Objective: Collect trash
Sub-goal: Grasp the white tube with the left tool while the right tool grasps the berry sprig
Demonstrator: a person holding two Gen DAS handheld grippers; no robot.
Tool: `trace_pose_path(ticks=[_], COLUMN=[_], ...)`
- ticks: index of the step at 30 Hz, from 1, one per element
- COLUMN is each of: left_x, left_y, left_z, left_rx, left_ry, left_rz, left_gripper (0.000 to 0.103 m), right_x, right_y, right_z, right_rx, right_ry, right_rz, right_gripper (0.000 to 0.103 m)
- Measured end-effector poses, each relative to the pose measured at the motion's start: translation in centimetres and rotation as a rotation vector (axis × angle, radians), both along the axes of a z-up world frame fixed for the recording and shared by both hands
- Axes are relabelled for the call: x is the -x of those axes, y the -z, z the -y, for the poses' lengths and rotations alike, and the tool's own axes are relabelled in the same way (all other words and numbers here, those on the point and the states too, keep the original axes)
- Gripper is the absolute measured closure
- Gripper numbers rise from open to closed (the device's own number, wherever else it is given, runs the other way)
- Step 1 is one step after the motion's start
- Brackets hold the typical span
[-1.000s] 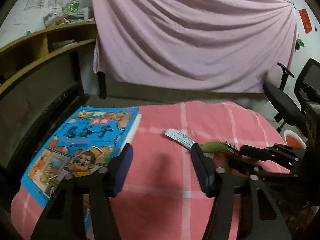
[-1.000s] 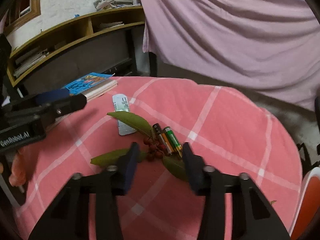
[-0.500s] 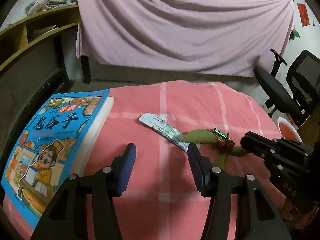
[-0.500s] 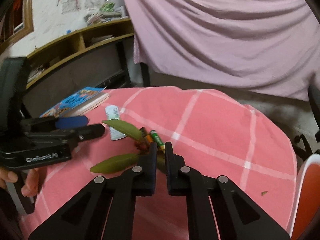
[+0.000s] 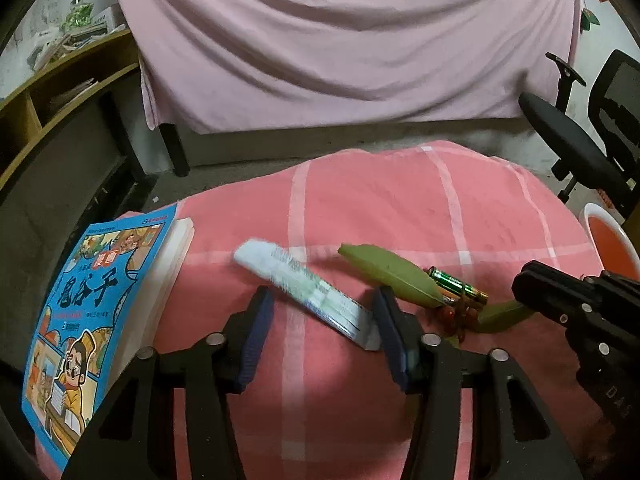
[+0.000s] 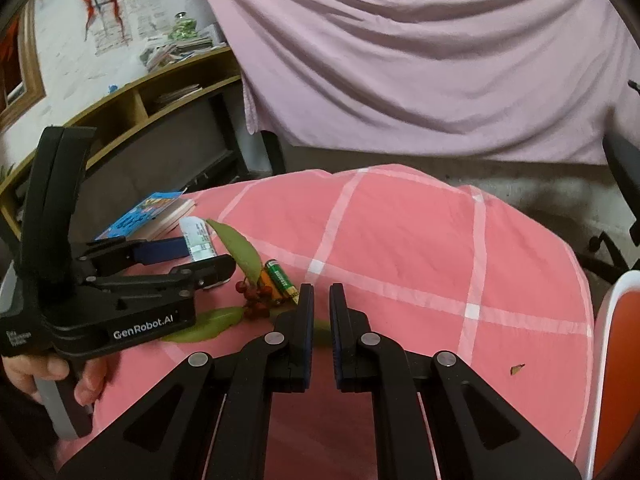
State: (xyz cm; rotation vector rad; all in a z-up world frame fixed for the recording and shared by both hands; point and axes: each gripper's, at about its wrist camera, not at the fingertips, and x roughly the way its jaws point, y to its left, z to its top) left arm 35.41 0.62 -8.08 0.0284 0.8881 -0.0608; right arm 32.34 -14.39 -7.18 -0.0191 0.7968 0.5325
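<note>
The left gripper [image 5: 322, 312] has its jaws wide apart around the near end of the white paper slip [image 5: 304, 292], which lies flat on the pink checked tabletop [image 5: 400, 208] with its far end running toward 10 o'clock. To take it cleanly, I would lower the blue pads [image 5: 256, 340] until they brush the cloth, close across the slip's narrow width, and lift slowly, since thin paper on soft fabric tends to slide or bring a fold of cloth with it. The right gripper [image 6: 321, 300] has its jaws nearly together with a narrow gap; whether they pinch the stem of the leafy sprig [image 6: 236, 246] below them cannot be told. At 2 o'clock from the slip lie a green leaf [image 5: 392, 274], two batteries [image 5: 456, 286] and red berries [image 5: 454, 316], close enough to be knocked. The blue comic book [image 5: 88, 304] at 9 o'clock looks like no trash, and an orange bin [image 5: 612, 240] waits at 3 o'clock.
</note>
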Motion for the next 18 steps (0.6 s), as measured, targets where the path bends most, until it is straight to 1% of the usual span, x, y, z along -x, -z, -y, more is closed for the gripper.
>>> trace_pose_path(ticks=[1,2,4,7,9,12,16,18], left_x=[0.1,0.1,0.4,1.2,1.7,2.5,3.5,3.9], left_y=[0.1,0.1,0.2,0.1,-0.1,-0.4,-0.8,-1.1], left_z=[-0.2,-0.3,-0.5,-1.1,-1.6,-3.0,-3.8,-4.1], left_rx=[0.0,0.0,0.005,0.029,0.06,0.129,0.16,0.165], left_ry=[-0.008,-0.016,-0.024,-0.018,-0.012,-0.005,0.004,0.006], left_rz=[0.003,0.005,0.009,0.017,0.018,0.02,0.025,0.03], left_gripper=[0.073,0.077,0.087,0.097,0.1,0.101,0.101,0.101], right_x=[0.0,0.0,0.1,0.1,0.1,0.3,0.8,0.9], right_y=[0.0,0.0,-0.1,0.0,0.0,0.0,-0.1,0.0], right_z=[0.0,0.0,-0.1,-0.1,-0.4,-1.0,-2.2,-2.6], right_rx=[0.0,0.002,0.005,0.007,0.009,0.021,0.035,0.039], right_ry=[-0.001,-0.002,-0.005,-0.015,-0.033,-0.067,-0.111,-0.125], right_rz=[-0.001,-0.001,-0.001,-0.008,-0.014,-0.007,-0.001,-0.004], right_gripper=[0.097,0.097,0.096,0.096,0.096,0.096,0.095,0.092])
